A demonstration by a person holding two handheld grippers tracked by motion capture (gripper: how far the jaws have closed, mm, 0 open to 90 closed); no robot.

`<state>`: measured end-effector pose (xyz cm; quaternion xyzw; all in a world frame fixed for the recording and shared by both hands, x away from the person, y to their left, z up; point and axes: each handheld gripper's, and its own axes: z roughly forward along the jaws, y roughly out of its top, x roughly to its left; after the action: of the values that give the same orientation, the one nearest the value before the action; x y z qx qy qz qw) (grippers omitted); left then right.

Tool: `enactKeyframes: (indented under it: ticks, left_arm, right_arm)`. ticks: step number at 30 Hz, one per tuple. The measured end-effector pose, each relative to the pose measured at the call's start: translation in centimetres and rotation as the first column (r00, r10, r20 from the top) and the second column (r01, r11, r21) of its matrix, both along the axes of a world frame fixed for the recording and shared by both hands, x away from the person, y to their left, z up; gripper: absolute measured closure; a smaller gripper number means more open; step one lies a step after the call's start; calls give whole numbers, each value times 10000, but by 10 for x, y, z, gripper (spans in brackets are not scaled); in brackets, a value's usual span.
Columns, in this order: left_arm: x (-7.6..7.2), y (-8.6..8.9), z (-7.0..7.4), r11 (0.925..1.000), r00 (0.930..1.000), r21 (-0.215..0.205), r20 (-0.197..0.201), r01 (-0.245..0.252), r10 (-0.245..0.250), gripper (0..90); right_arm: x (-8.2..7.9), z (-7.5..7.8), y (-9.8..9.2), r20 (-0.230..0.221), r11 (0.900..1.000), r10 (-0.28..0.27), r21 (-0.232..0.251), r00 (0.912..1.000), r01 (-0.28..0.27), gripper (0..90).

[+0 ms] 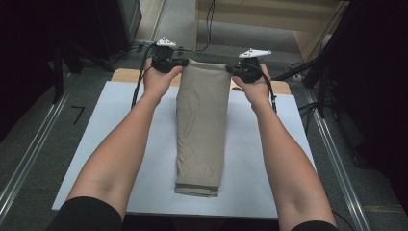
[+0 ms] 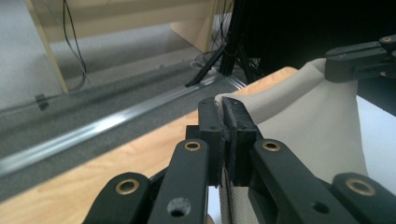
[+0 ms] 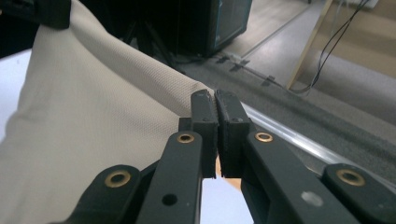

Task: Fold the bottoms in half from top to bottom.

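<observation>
So we've got the beige folded cloth (image 1: 201,130) lying lengthwise down the middle of the white board (image 1: 120,144), with its far end lifted off the surface. Our left gripper (image 1: 174,64) is clenched on the far left corner of that cloth, and in the left gripper view we can see the fabric edge pinched right between the jaws. Our right gripper (image 1: 236,70) is doing the same on the far right corner, jaws clamped tight on the fabric. The near end sits folded flat close to the board's front edge. The wooden table (image 2: 140,154) peeks out beyond the board.
</observation>
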<state>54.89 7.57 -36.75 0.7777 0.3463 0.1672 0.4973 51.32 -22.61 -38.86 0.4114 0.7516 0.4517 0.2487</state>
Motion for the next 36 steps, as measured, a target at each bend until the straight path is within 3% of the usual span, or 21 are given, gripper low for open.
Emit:
enactKeyframes:
  ticks: [6,9,15,18,36]
  left_arm:
    - [0,3,7,10000,9998,-35,158,-89,90,879]
    - [-4,5,5,10000,9996,59,278,-73,71,879]
    - [-16,15,-5,9997,9998,-229,187,17,-13,879]
    - [-23,20,-8,9994,9998,-283,91,186,-183,879]
    - [-72,27,-29,9948,9966,-617,209,811,-799,879]
  right_arm:
    - [-2,14,0,340,9999,66,150,9994,-71,857]
    - [-6,16,3,278,9998,209,-30,9994,-208,857]
    - [-19,13,10,523,9986,513,-177,9973,-505,857]
    - [-27,10,13,606,9977,631,-298,9962,-614,857]
    - [-77,-23,11,515,9962,840,187,9951,-850,857]
